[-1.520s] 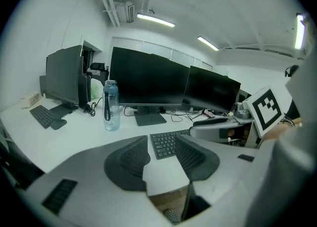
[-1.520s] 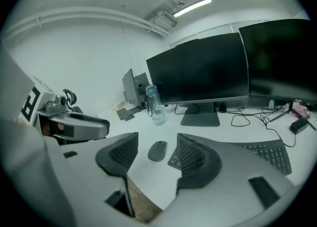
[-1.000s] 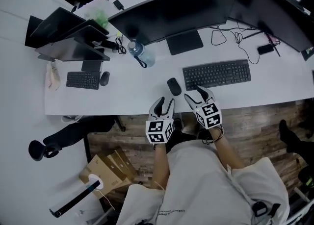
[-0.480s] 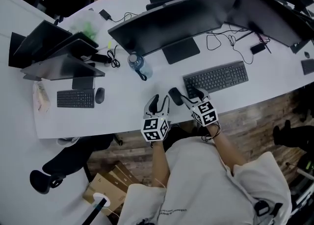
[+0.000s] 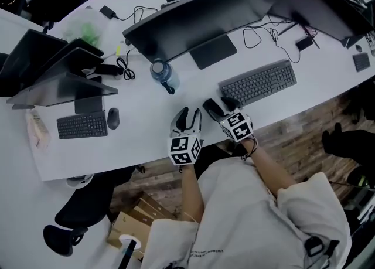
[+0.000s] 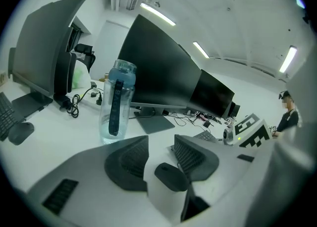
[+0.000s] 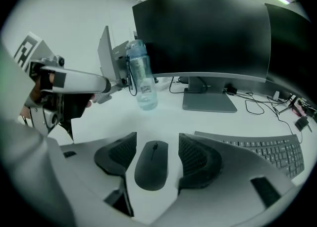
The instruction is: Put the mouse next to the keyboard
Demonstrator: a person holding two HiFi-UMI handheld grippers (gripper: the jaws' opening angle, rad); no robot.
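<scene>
- Head view: looking down on a white desk [image 5: 146, 133], with the right gripper [image 5: 218, 106] straddling the mouse [image 5: 211, 108]. Showing the mouse lying just left of the keyboard [image 5: 258, 83], near its left end. Any gap between pads and mouse being too small to judge here.
- Same view: showing the left gripper [image 5: 188, 112] just left of the mouse and apart from it.
- Left gripper view: showing the jaws moderately apart and pinching nothing. Showing a dark oval shape [image 6: 171, 176] low between them, hard to identify. Water bottle [image 6: 115, 103] and monitor [image 6: 168, 72] standing beyond, the keyboard mostly hiding behind the right jaw.
- Right gripper view: showing the jaws spread wide, the mouse lying flat on the desk between them. Bare desk showing at its right side, a narrower gap at its left, pads not pressing. Keyboard's far end running out of the frame at right.
</scene>
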